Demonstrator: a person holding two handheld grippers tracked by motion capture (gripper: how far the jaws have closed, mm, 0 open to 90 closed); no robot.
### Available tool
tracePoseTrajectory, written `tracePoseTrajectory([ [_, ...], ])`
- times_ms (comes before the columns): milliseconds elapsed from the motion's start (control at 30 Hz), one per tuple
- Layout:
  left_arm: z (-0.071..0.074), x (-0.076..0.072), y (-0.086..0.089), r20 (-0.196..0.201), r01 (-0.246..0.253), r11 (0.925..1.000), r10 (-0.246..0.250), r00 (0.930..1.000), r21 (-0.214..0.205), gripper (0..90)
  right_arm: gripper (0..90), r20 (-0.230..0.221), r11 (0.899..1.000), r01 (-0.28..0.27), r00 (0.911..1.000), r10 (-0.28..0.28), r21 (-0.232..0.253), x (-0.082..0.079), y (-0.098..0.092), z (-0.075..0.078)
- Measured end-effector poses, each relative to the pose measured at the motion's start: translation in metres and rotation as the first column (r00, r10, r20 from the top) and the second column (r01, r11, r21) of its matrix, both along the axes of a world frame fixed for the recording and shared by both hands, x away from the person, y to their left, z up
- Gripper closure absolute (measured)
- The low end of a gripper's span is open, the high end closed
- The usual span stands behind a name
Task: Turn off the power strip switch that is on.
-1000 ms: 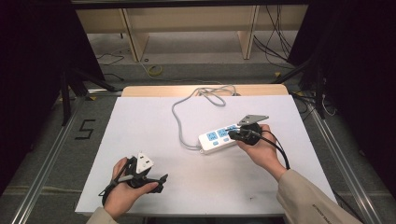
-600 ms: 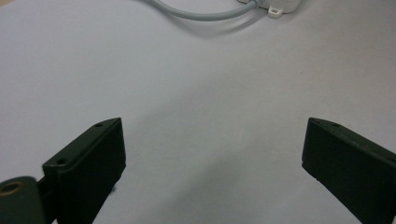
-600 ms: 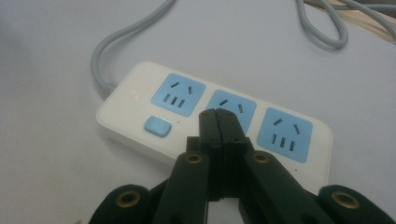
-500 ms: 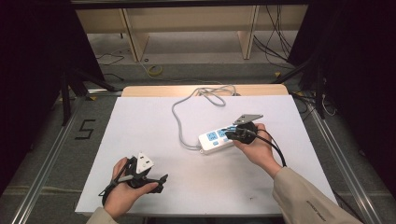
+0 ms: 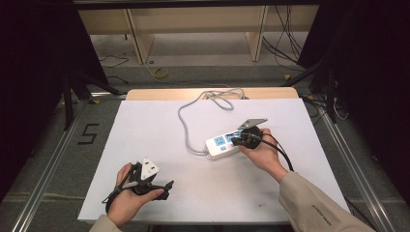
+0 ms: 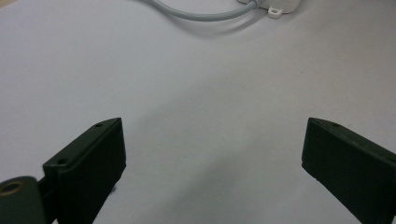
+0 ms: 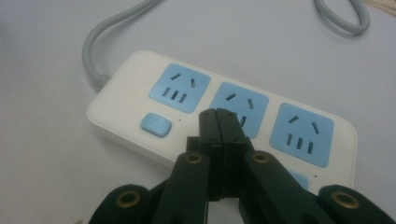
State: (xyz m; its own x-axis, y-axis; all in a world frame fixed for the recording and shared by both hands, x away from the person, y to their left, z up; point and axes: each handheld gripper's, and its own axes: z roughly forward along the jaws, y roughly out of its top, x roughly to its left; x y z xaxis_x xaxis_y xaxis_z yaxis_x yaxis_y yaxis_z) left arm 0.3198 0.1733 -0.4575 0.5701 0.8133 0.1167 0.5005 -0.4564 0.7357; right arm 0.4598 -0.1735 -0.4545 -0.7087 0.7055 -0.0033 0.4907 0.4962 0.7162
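Right tongs (image 7: 219, 114): jaws pressed together, empty, tips over the power strip's (image 7: 224, 116) middle blue socket, frame centre.
Left tongs (image 6: 212, 163): jaws wide apart, empty, above bare white surface (image 6: 196, 88), lower frame.

Before you, a white sheet (image 5: 145, 125) covers the table, leaving a strip of pale wooden tabletop (image 5: 159, 93) bare along the far edge. On the grey floor to your left, a "5" (image 5: 88, 134) is marked out in dark tape beside a metal rail (image 5: 48, 164) that runs alongside the table. Beyond the table stands a light wooden frame (image 5: 135, 34), with a loop of yellow cable (image 5: 160, 73) on the floor near its left post, a tangle of black cables (image 5: 280, 43) to its right, and dark drapes (image 5: 29, 72) on both sides.
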Motion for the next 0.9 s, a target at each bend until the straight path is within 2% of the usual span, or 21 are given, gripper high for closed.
tracePoseTrajectory([
  [533, 0.0001, -0.0003, 0.0001, 0.002, -0.002, 1.0, 0.002, 1.0, -0.003, 6.2, 90.0, -0.013, 0.999, 0.001, 0.9999, -0.002, -0.051, 0.0031, 0.0038, -0.0034],
  [700, -0.0001, -0.0001, 0.0001, 0.0, -0.002, 1.0, 0.002, 1.0, -0.002, 6.3, 90.0, -0.018, 0.999, 0.003, 0.9998, -0.004, -0.054, 0.004, 0.0049, -0.0032],
  [767, -0.0001, -0.0001, 0.0001, 0.0, -0.002, 1.0, 0.002, 1.0, -0.001, 6.3, 90.0, -0.024, 0.999, -0.002, 0.9997, 0.001, -0.041, 0.0045, 0.0065, -0.004],
  [900, -0.0001, -0.0004, 0.0003, 0.001, -0.004, 1.0, 0.004, 1.0, -0.003, 6.3, 90.0, -0.013, 0.997, -0.007, 0.9999, 0.006, -0.076, 0.0033, 0.0104, -0.0027],
])
